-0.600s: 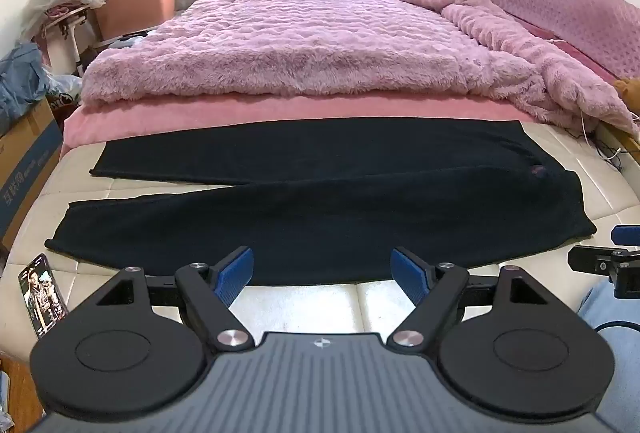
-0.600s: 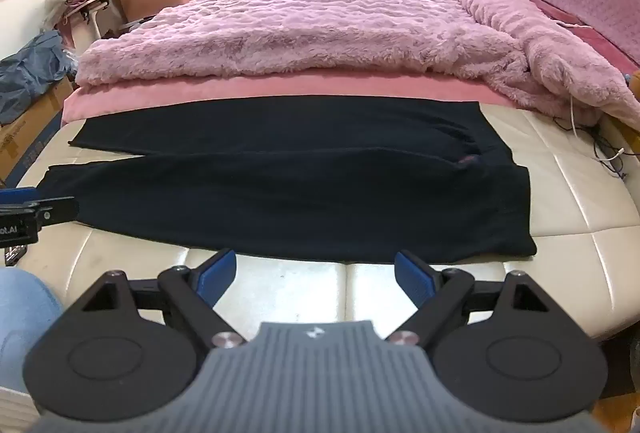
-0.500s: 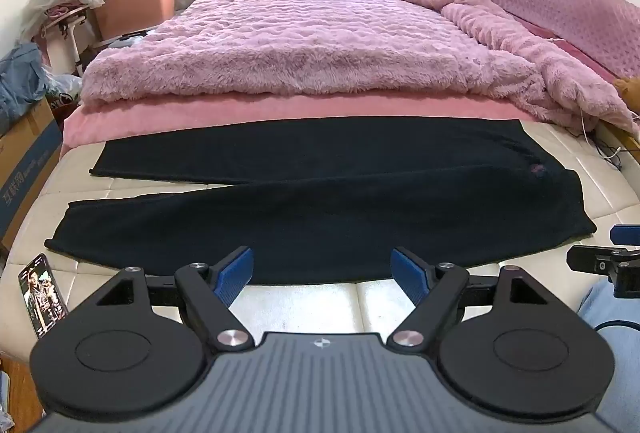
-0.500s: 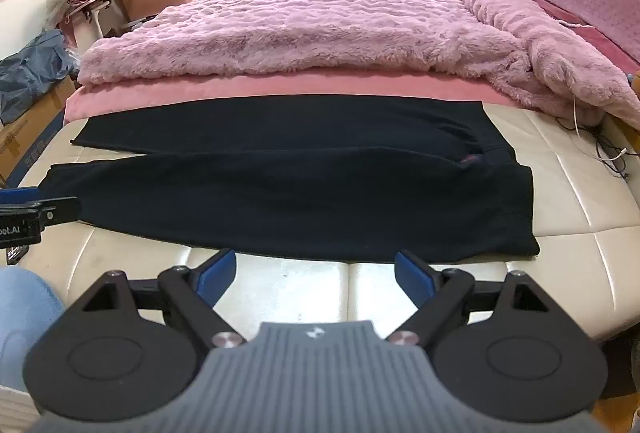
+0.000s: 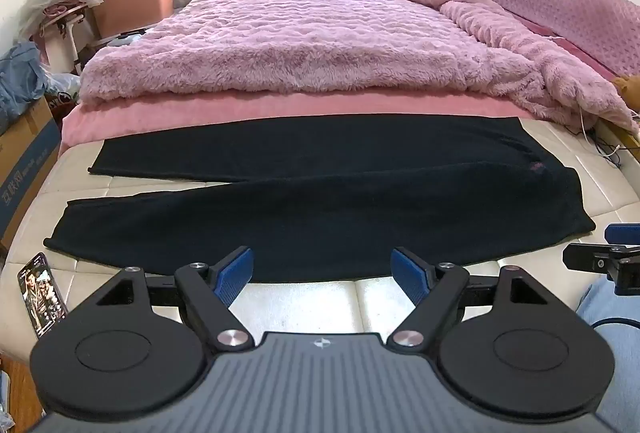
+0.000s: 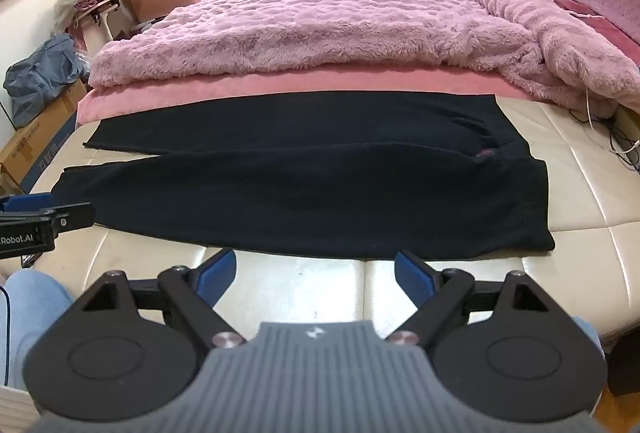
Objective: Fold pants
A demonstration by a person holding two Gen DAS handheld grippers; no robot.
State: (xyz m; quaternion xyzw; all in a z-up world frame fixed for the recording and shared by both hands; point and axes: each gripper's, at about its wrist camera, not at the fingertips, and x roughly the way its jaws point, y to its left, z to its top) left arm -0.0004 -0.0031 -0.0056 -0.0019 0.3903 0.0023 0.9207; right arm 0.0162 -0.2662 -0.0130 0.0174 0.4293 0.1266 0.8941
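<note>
While the black pants (image 5: 320, 209) lie flat across the cream mattress (image 5: 320, 297), legs parted toward the left and waistband at right, the left gripper (image 5: 322, 273) and right gripper (image 6: 316, 275) hover just short of the near hem, both spread apart and holding nothing. A phone (image 5: 40, 295) lies at the mattress's left corner.

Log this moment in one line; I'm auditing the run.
stage: pre-grasp | pants: flat, unfolded | left gripper: open, empty | right gripper: open, empty
</note>
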